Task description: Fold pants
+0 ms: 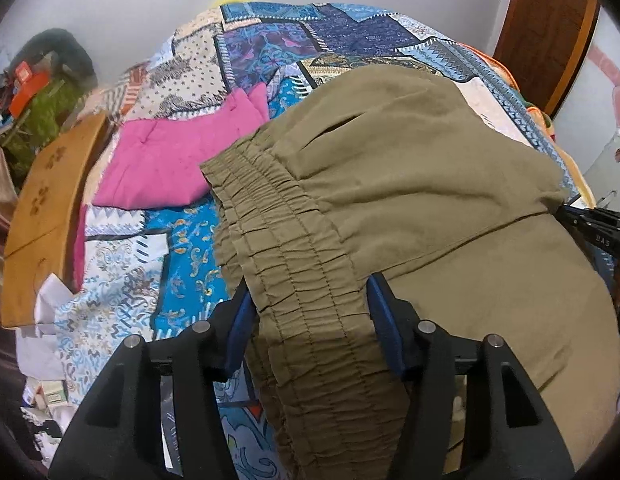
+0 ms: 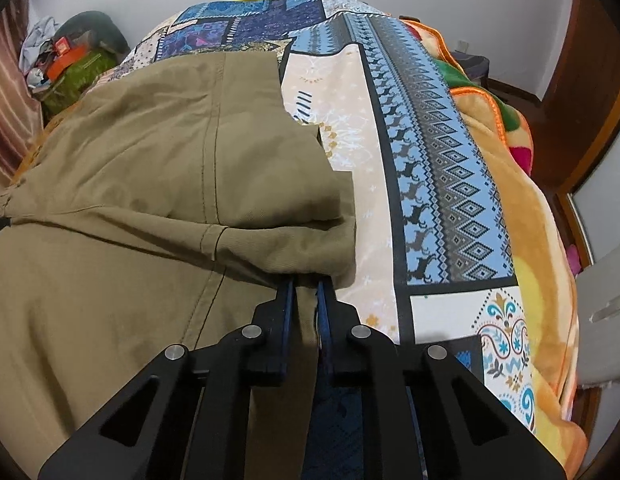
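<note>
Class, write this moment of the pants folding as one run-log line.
left gripper: shut on elastic waistband | right gripper: shut on olive pants fold edge | surface: patchwork bedsheet | nearby: pink garment

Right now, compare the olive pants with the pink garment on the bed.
The olive pants are gripped at the gathered waistband by the left gripper and at a cloth edge by the right gripper; the pink garment lies untouched. The pants are spread wide, while the pink garment looks folded and smaller. Both rest on the patterned bedspread.
</note>
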The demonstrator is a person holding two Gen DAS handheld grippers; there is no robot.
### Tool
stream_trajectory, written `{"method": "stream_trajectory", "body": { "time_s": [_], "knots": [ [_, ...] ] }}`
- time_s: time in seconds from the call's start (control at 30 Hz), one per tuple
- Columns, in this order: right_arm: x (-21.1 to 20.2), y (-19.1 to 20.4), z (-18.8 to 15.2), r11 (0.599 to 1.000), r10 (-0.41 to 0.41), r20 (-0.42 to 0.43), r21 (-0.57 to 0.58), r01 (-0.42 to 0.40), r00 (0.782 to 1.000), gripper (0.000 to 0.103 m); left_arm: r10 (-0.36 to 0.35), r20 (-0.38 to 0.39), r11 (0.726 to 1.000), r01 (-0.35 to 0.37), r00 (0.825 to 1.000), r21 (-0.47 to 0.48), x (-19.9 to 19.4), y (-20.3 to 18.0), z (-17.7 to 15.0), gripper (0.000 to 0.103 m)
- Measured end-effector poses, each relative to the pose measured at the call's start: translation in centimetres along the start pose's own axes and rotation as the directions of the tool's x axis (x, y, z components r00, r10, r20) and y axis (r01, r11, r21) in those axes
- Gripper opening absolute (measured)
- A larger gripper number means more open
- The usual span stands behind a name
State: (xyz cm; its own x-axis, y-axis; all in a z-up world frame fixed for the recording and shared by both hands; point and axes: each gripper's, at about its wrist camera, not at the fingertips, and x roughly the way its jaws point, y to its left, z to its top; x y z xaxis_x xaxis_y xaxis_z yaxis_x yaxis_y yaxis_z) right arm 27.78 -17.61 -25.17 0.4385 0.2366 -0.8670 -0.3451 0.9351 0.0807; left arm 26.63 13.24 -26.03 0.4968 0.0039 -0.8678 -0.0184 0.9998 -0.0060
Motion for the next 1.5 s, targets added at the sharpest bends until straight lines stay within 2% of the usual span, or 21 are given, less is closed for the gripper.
{"method": "stream_trajectory", "body": {
  "time_s": [0.1,0.23,0.3,0.37,0.43,0.53,0.67,0.87,1.0,1.03,1.07,1.1,1.17,1.27,1.37,1.43,1.5],
  "knots": [
    [0.0,-0.3,0.3,1.000,0.007,-0.008,0.015,-0.007,1.000,0.012,-0.021,-0.008,1.000,0.021,1.000,-0.012,-0.6,0.1,-0.1,0.058],
    [-1.2,-0.5,0.2,1.000,-0.010,-0.012,0.019,0.010,1.000,0.014,0.028,0.033,0.999,-0.028,0.999,0.016,-2.7,-0.4,0.1,0.058],
    [-2.0,-0.6,0.3,1.000,-0.018,-0.006,0.017,0.018,1.000,0.018,0.023,0.056,0.999,-0.025,0.998,0.025,-3.5,-0.4,0.6,0.058],
    [-3.0,-1.0,0.6,1.000,-0.017,0.016,0.022,0.017,1.000,0.033,0.017,0.064,1.000,-0.018,0.998,0.023,-3.8,-0.2,1.3,0.059],
    [-4.0,-1.2,1.2,1.000,-0.005,0.057,0.025,0.003,0.998,0.040,0.023,0.063,1.000,-0.024,0.998,0.020,-3.5,0.0,2.0,0.062],
    [-4.7,-1.7,2.5,0.999,0.003,0.109,0.035,-0.007,0.994,0.043,0.024,0.028,1.000,-0.024,0.999,0.000,-1.9,0.5,2.9,0.063],
    [-3.1,-2.2,4.2,0.998,0.019,0.101,0.052,-0.025,0.995,0.044,-0.031,-0.049,0.998,0.028,0.998,-0.053,0.7,1.4,3.1,0.063],
    [0.9,-1.9,4.7,0.992,0.117,0.031,0.048,-0.119,0.993,0.044,-0.090,-0.055,0.992,0.085,0.994,-0.092,1.7,1.7,2.7,0.064],
    [2.3,-1.3,4.5,0.983,0.175,0.014,0.050,-0.175,0.985,0.043,-0.077,-0.047,0.995,0.073,0.996,-0.075,1.6,1.3,2.7,0.061],
    [2.5,-1.0,4.4,0.985,0.169,0.009,0.038,-0.169,0.986,0.036,-0.054,-0.036,0.997,0.051,0.998,-0.056,1.5,0.9,2.8,0.056],
    [2.5,-0.7,4.3,0.988,0.150,0.013,0.018,-0.150,0.989,0.023,-0.022,-0.020,0.999,0.021,1.000,-0.036,1.3,0.5,2.8,0.055],
    [2.5,-0.3,4.1,0.993,0.118,0.019,-0.012,-0.117,0.993,0.022,0.008,-0.004,1.000,-0.008,1.000,-0.024,1.1,0.3,2.8,0.054],
    [2.3,0.3,4.0,0.994,0.104,0.031,-0.046,-0.102,0.994,0.015,0.085,0.022,0.996,-0.085,0.996,0.022,1.1,-0.5,2.8,0.053],
    [2.2,1.5,3.7,0.994,0.026,0.054,-0.112,-0.020,0.998,0.013,0.172,0.041,0.984,-0.174,0.984,0.049,1.3,-0.9,3.0,0.052],
    [2.5,2.1,3.5,0.990,-0.024,0.064,-0.136,0.033,0.998,0.012,0.139,0.008,0.990,-0.139,0.990,-0.012,2.0,0.5,3.1,0.052],
    [2.8,1.5,3.5,0.994,-0.012,0.050,-0.108,0.017,0.999,0.012,0.113,-0.006,0.993,-0.114,0.994,-0.035,2.4,1.0,2.9,0.054],
    [2.9,1.1,3.7,0.996,0.002,0.037,-0.086,0.001,0.999,0.012,0.118,0.004,0.993,-0.118,0.993,-0.023,2.2,0.9,2.8,0.056]
  ]
}}
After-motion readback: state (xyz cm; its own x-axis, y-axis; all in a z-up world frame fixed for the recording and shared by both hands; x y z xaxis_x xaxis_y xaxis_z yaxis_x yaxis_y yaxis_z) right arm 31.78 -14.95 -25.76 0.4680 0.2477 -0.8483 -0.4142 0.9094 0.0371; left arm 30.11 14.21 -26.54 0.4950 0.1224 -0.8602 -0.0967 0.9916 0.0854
